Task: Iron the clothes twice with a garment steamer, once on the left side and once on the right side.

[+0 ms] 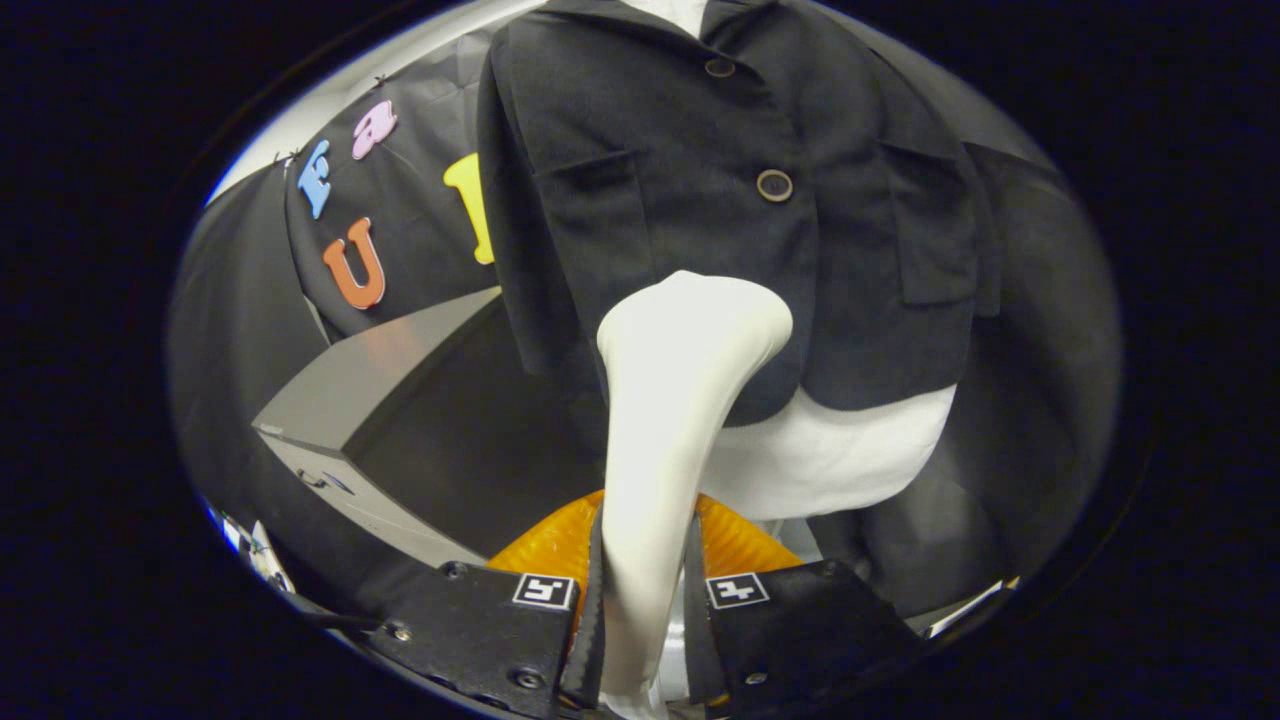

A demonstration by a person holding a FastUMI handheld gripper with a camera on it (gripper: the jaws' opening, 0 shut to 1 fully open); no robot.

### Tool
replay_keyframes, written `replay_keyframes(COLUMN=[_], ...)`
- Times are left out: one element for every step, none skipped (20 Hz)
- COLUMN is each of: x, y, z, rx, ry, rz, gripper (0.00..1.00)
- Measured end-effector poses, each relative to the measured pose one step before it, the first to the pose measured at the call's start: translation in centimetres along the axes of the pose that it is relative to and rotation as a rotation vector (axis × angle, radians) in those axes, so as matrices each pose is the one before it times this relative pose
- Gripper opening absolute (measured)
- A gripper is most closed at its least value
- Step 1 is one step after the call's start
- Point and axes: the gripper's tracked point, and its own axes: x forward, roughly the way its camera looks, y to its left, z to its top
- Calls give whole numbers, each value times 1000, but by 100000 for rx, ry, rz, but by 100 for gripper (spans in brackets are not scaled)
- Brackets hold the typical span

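Both jaws of the gripper (pixel 645 600) are pinched on the garment steamer (pixel 670 420), whose head, at the black jacket's (pixel 700 200) hem, should be drawn evenly along one side.

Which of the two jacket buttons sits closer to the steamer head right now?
The lower button, ringed and mid-chest on the black jacket, just above the steamer head; the upper button sits near the collar. The claw is shut on the steamer.
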Motion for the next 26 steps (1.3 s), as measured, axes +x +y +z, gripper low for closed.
replay_keyframes(x=[704,331,201,150,194,274,-27,-111,-161,-240,-392,-585,-564,-789,-938,-1314,-1422,-1785,-1429,-1417,-1178,-1155,-760,-372,-314,-148], y=[-239,-78,-51,-32,-118,-66,-10,-55,-26,-139,-59,-50,-124,-154,-218,-389,-604,-898,-782,-1048,-885,-840,-471,-381,-618,-747], z=[-703,-514,-496,-334,-552,-352,-71,55,367,274,443,422,619,770,1044,1261,1532,1557,1979,2277,2338,2359,2319,1865,1913,1590], rx=[476,222,398,146,218,76,367,366,70,-500,-539,-206,-85,-59,-175,-56,-41,-111,-135,-292,-446,-554,-705,-802,-746,-688], ry=[1597,1163,1184,876,883,541,403,-107,-798,-1256,-1366,-1218,-1518,-1653,-1999,-2937,-3489,-3959,-4395,-4417,-4498,-4505,-4435,-3915,-3547,-3071], rz=[-528,-239,-291,-116,-370,-194,-240,6,103,344,510,434,245,-90,-387,-143,-6,-124,-286,-594,-695,-605,-372,-569,-801,-980], gripper=[35,35,35,35,35,35,35,35,35,35,35,35,35,35,35,35,35,35,35,35,35,35,35,35,35,35])
